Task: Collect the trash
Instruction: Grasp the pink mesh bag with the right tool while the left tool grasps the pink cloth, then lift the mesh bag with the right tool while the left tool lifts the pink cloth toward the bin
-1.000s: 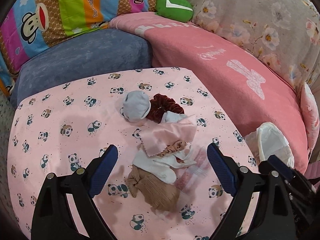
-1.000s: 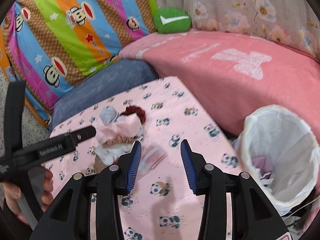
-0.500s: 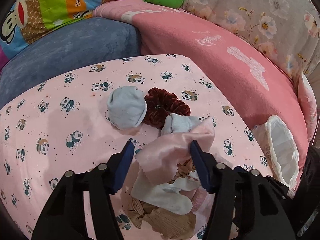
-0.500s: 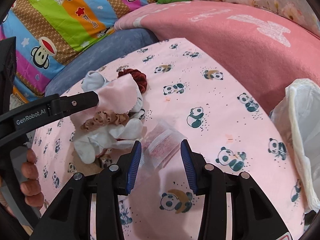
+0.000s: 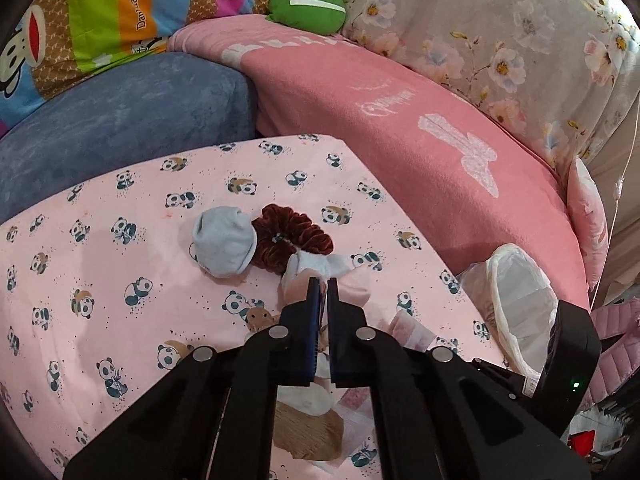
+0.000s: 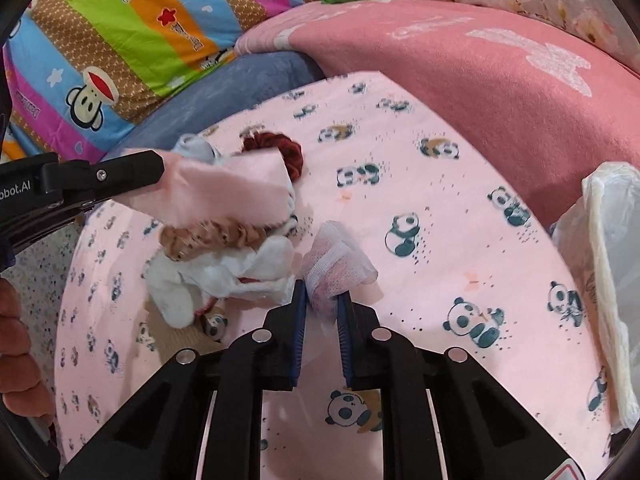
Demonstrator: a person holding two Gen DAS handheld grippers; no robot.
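Trash in hand: a crumpled clear plastic wrapper (image 6: 334, 270) with a pinkish print, pinched at its near end by the right tongs (image 6: 322, 304), its far end fanned out over the worktop.
Right tongs: jaws have just been closing and now stand narrow, pressing on the wrapper between them; the grip looks made so the piece can be carried off.
Pink cloth: a soft pale-pink square (image 6: 232, 196), raised off the pile at the left of the right wrist view, one edge caught by the left tongs (image 5: 323, 286).
Left tongs: jaws have just been closing and are now almost together on the cloth's edge; likely lifting it clear of what lies under it.
Pile beneath: a tan scrunchie (image 6: 200, 240) and a white sock (image 6: 224, 276) just left of the wrapper, with a dark red scrunchie (image 5: 292, 236) and a pale blue sock (image 5: 224, 242) farther off.
Worktop: a pink panda-print cover (image 5: 100, 260) carrying everything.
Bin: a white-lined trash bin (image 5: 520, 304) beside the worktop's right edge, near the wrapper; probably where it belongs.
Surroundings: a pink blanket (image 5: 400, 120) and a blue cushion (image 5: 120, 108) beyond the far edge.
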